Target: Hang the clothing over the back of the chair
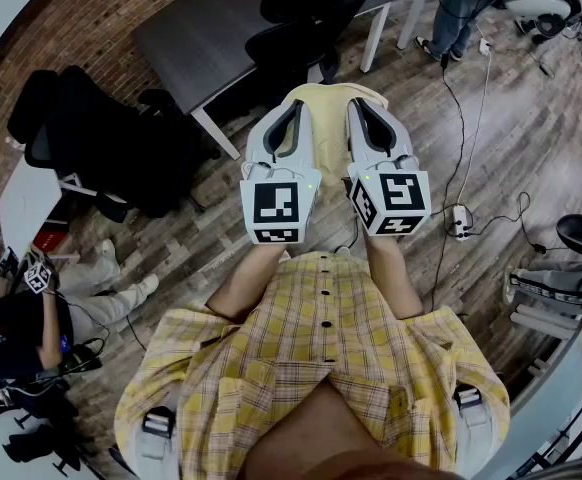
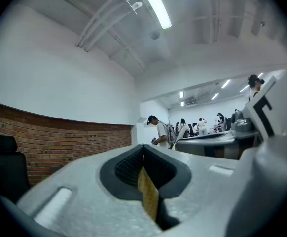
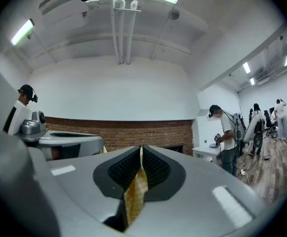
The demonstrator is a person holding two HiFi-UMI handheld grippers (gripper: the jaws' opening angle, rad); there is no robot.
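Between the two grippers, on the far side of the marker cubes, hangs the clothing [image 1: 323,103], a pale yellow piece. Its top edge runs left to right, from the left gripper [image 1: 293,118] to the right gripper [image 1: 359,118]; the rest drops below them. Both tools are pressed together on the fabric: in the left gripper view a thin checked strip [image 2: 148,194] sits pinched btw. the dark pads, and in the right gripper view the same [image 3: 135,194].

Most of the garment is covered by the gripper bodies, so its lower end, length and kind I cannot tell.

Just beyond it stands a black chair [image 1: 306,23] at a dark table [image 1: 201,28]. A second black chair [image 1: 86,133] is at far left. The wooden floor [image 1: 491,148] at right is more open, w/ only cables and a power strip [image 1: 459,220].
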